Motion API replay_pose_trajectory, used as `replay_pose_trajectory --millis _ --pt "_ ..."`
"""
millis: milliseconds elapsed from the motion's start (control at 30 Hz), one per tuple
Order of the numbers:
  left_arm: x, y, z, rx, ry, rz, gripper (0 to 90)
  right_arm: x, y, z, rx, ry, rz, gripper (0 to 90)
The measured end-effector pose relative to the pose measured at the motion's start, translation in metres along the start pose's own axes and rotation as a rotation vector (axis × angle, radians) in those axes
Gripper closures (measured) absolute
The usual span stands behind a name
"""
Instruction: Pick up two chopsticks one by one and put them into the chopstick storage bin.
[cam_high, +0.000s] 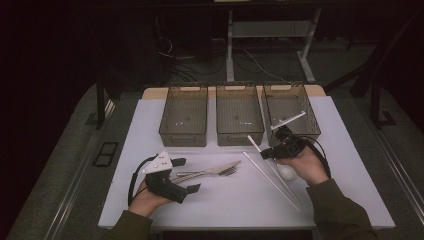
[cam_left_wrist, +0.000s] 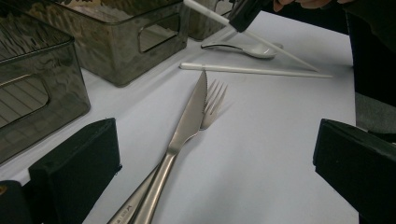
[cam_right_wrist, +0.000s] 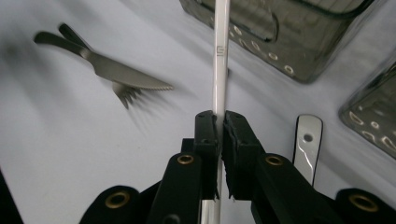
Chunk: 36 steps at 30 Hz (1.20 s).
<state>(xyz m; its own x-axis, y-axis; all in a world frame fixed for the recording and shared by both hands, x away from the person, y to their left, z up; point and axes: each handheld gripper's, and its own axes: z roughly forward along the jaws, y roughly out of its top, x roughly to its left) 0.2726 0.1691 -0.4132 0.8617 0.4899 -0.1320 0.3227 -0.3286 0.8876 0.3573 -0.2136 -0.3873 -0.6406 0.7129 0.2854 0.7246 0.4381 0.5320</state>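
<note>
Your right gripper (cam_right_wrist: 220, 128) is clamped on a white chopstick (cam_right_wrist: 220, 56), lifted clear of the table (cam_high: 150, 130) near its right edge, just in front of the right-hand bin (cam_high: 291, 111). Your left gripper (cam_left_wrist: 215, 163) has its jaws apart near the front-left corner, with knife (cam_left_wrist: 189, 114) and fork (cam_left_wrist: 214, 100) between them. A second chopstick (cam_high: 272, 180) lies diagonally nearby; bare surface sits at front-centre.

A serrated steel knife (cam_high: 210, 171) is lying partly over a steel fork (cam_high: 227, 171) on the white mat (cam_high: 220, 200). Three smoky translucent plastic bins (cam_high: 183, 115) are standing side by side behind them.
</note>
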Motion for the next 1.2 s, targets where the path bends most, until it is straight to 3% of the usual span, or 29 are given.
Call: replay_pose_trajectory --millis 133,467,1200 --pt "0.000 0.000 0.000 0.000 -0.002 0.000 0.0 -0.002 0.001 -0.009 -0.061 0.023 -0.003 84.0" --pt "0.000 0.000 0.001 0.000 -0.004 0.000 0.0 0.001 0.009 -0.024 -0.141 0.020 -0.002 84.0" --pt "0.000 0.000 0.000 -0.001 -0.008 -0.001 0.0 0.002 0.041 -0.041 -0.240 0.028 -0.008 84.0"
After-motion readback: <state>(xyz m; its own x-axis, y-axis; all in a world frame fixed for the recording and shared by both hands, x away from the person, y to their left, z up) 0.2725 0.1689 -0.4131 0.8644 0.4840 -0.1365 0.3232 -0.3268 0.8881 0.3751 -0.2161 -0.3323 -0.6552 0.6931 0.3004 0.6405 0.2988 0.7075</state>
